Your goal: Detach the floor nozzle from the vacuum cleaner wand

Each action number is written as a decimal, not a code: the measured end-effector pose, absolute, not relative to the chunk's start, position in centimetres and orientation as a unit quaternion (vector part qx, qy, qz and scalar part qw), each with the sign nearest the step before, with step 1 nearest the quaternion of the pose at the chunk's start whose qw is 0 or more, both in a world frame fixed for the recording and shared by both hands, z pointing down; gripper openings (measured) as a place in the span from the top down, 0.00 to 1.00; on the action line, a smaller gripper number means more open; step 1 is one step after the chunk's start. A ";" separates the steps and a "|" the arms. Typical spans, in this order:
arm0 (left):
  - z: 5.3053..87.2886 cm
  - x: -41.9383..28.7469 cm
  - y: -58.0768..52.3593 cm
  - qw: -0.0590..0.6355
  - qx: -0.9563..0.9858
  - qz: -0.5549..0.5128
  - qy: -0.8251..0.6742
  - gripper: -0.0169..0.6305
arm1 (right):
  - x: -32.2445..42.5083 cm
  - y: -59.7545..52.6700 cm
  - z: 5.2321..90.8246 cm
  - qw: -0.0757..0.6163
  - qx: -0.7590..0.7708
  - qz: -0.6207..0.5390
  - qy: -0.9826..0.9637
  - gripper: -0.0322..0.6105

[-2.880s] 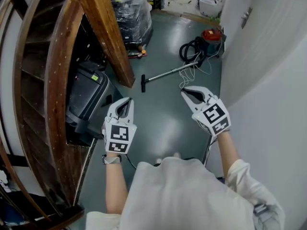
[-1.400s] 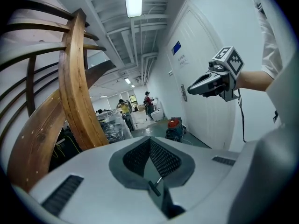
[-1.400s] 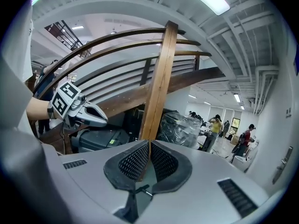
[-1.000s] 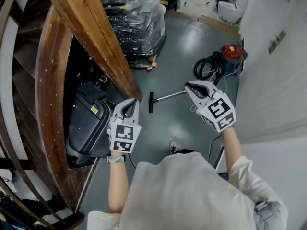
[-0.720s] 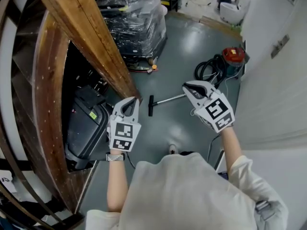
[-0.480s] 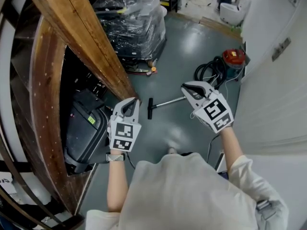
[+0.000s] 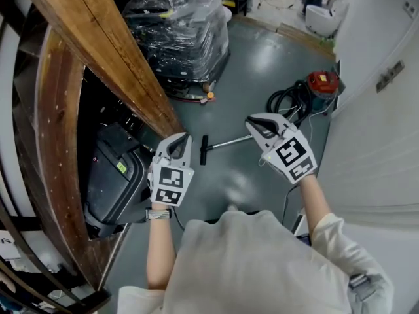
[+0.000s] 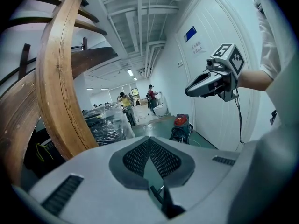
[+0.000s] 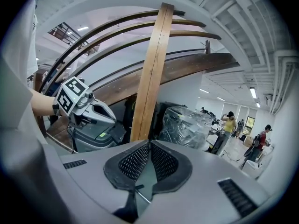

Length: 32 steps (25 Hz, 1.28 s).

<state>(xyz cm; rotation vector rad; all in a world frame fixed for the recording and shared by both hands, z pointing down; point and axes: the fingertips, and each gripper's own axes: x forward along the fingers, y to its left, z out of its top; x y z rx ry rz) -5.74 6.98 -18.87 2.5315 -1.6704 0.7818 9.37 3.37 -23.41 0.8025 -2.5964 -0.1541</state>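
A black floor nozzle point(image 7: 203, 150) lies on the grey floor, joined to a silver wand point(image 7: 227, 141). The wand runs toward a black hose point(image 7: 287, 101) and a red vacuum cleaner point(image 7: 324, 84) by the wall. My left gripper point(image 7: 178, 140) is held up just left of the nozzle, well above it, shut and empty. My right gripper point(image 7: 253, 123) hovers over the wand's far part, also shut with nothing in it. In the left gripper view the shut left gripper point(image 8: 149, 139) faces the vacuum cleaner point(image 8: 181, 121) and sees the right gripper point(image 8: 211, 81). In the right gripper view the right gripper point(image 9: 149, 143) is shut.
A slanting wooden stair beam point(image 7: 98, 51) and a black machine point(image 7: 116, 172) crowd the left side. A plastic-wrapped pallet point(image 7: 180, 31) stands ahead on the left. A white wall with a door point(image 7: 380, 123) runs along the right. People point(image 8: 126, 104) stand far off.
The view has moved forward along the floor toward the nozzle and vacuum. Both grippers were carried along with it, still shut and empty. The nozzle and wand lie as before.
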 end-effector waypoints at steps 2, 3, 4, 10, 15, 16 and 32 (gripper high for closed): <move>-18.5 -5.7 6.6 0.009 0.807 0.251 -0.535 0.97 | 9.3 2.9 -23.3 0.206 0.287 -0.053 -0.934 0.90; -18.4 -5.6 6.5 0.011 0.806 0.251 -0.535 0.97 | 9.4 2.8 -23.2 0.204 0.287 -0.051 -0.934 0.90; -18.2 -5.5 6.3 0.013 0.806 0.251 -0.536 0.97 | 9.6 2.6 -23.2 0.203 0.287 -0.049 -0.935 0.90; -17.8 -5.5 5.8 0.025 0.802 0.247 -0.543 0.97 | 10.7 1.7 -23.0 0.202 0.294 -0.041 -0.933 0.90; -17.8 -5.6 5.8 0.026 0.802 0.248 -0.542 0.97 | 10.7 1.9 -22.9 0.201 0.292 -0.037 -0.934 0.90; -17.7 -5.6 5.9 0.027 0.803 0.249 -0.541 0.97 | 10.7 1.9 -22.7 0.203 0.292 -0.035 -0.934 0.90; -15.8 -7.4 -0.9 0.034 0.823 0.251 -0.508 0.97 | 8.2 -3.8 -21.4 0.216 0.304 -0.022 -0.928 0.90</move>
